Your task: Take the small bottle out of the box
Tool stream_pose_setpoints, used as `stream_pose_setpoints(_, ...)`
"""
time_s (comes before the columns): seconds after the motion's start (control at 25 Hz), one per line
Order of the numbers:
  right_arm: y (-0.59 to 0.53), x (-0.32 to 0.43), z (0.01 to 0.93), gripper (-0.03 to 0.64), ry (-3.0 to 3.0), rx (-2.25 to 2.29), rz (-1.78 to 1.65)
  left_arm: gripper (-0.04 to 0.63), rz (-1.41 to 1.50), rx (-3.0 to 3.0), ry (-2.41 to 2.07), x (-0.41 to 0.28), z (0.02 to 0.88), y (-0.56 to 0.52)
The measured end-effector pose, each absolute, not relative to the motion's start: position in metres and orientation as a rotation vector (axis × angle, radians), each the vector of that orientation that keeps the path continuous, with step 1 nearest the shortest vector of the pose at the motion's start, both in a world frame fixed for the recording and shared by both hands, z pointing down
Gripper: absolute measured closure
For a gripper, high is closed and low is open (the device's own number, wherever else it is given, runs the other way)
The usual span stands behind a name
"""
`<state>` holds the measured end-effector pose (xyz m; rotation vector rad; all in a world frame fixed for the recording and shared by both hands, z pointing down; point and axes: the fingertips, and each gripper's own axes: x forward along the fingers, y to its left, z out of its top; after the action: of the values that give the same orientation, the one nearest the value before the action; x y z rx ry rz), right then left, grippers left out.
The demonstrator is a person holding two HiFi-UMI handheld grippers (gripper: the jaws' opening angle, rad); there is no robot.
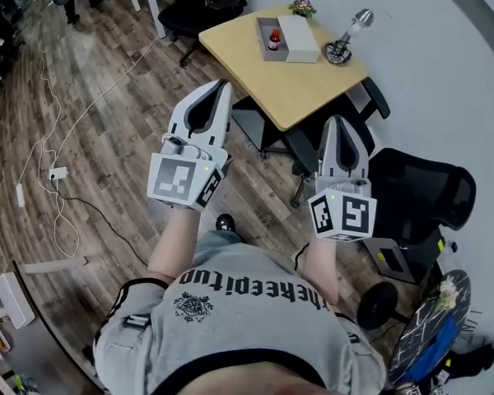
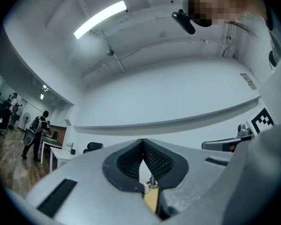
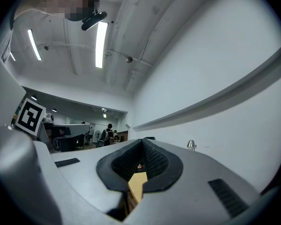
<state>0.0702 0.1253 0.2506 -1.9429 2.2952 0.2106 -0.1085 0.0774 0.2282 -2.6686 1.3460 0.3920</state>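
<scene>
Nearest the person, the left claw (image 1: 221, 85) and the right claw (image 1: 336, 122) are both clenched on nothing (tips pressed together). Well beyond them, on the wooden desk (image 1: 292, 89), the small red bottle (image 1: 273, 39) stands upright inside the open box (image 1: 263, 31), near a desk lamp (image 1: 346, 44).

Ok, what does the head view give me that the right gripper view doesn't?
Head view only: a clear look at the open box on the table, with the small bottle standing inside. Right gripper view only: ceiling lights, people at distant desks, and the right gripper with its tongs shut and empty. Both: the table's yellow top, the desk lamp and the left gripper.
</scene>
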Motion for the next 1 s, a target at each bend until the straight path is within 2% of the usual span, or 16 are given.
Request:
stream_pose_setpoints(0.52, 0.046, 0.034, 0.259, 0.629, 2.286, -1.956, 0.209, 0.592, 0.404, -2.682, 1.318, -0.14, 0.235, -0.005)
stream_pose_setpoints(1.0, -0.002, 0.05, 0.277, 0.629, 2.288, -1.994, 0.154, 0.592, 0.356, -2.732, 1.309, -0.122, 0.255, -0.056)
